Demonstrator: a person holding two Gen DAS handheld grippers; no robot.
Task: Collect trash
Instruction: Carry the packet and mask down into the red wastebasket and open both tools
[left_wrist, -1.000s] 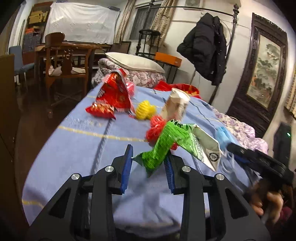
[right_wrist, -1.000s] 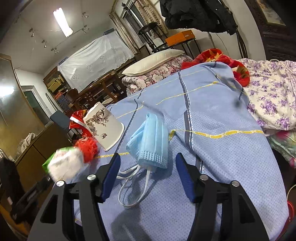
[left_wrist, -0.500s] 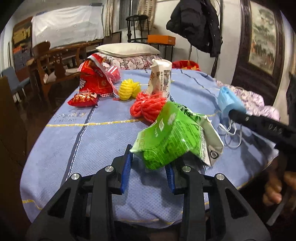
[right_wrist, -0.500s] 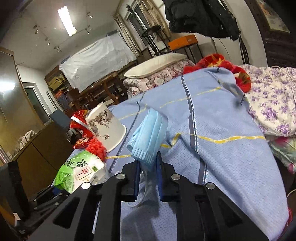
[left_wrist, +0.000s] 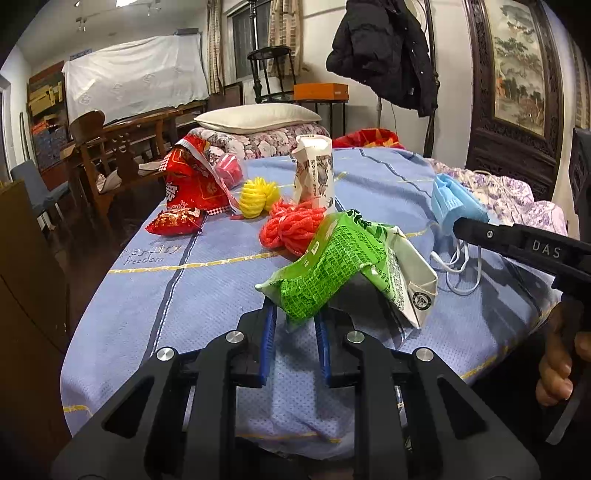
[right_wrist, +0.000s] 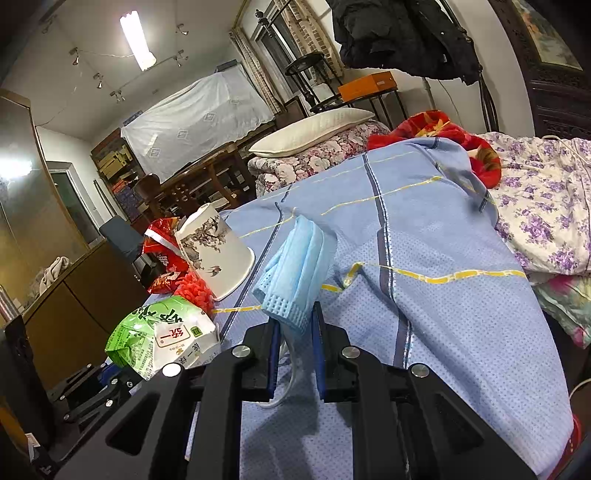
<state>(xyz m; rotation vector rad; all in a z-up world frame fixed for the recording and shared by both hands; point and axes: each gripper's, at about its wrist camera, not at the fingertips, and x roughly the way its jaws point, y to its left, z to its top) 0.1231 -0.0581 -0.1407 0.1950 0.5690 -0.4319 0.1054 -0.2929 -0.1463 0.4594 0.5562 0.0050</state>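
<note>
left claw (left_wrist: 294, 325) gripping green packet (left_wrist: 325, 266) (lifted)

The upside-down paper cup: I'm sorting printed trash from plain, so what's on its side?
White paper cup with a dark ink-style branch-and-bird print; the right wrist view shows it best.

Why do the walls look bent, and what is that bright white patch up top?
Both wrist views come through fisheye lenses, so straight edges bow and the corners go black. In the right wrist view, the ceiling lamp blows out to white and glares off the cabinet. In the left wrist view, the green packet stays sharp and shadows the blue cloth.
</note>
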